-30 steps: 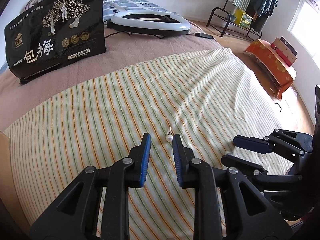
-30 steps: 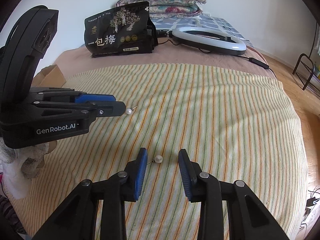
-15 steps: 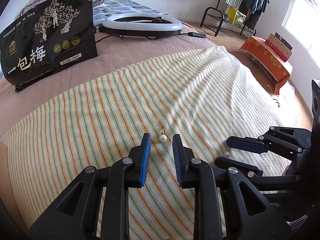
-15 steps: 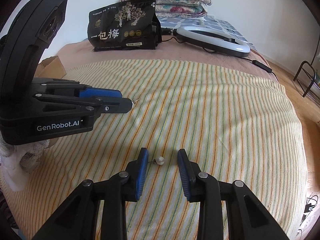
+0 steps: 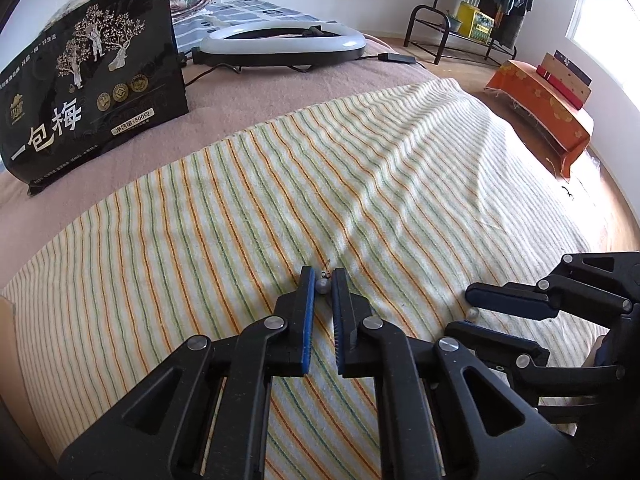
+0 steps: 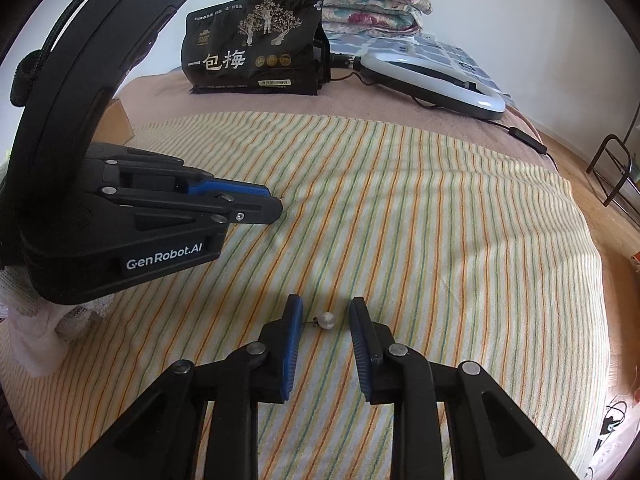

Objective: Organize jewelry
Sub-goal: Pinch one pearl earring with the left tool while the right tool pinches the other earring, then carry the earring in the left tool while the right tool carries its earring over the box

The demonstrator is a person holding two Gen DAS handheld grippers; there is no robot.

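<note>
Left tongs (image 5: 323, 280): jaws have just been closing and now pinch a pearl earring (image 5: 322, 286) at the tips, low over the striped towel (image 5: 240, 208) on the bed. Right tongs (image 6: 325, 312): jaws have just been narrowing but stand apart, a second pearl earring (image 6: 327, 320) lying on the towel between them, its wire toward the left pad.

Each view is taken from close above the striped towel (image 5: 248, 208), angled down along its gripper; the black bag (image 6: 256, 48) toward 12 o'clock is shared.
</note>
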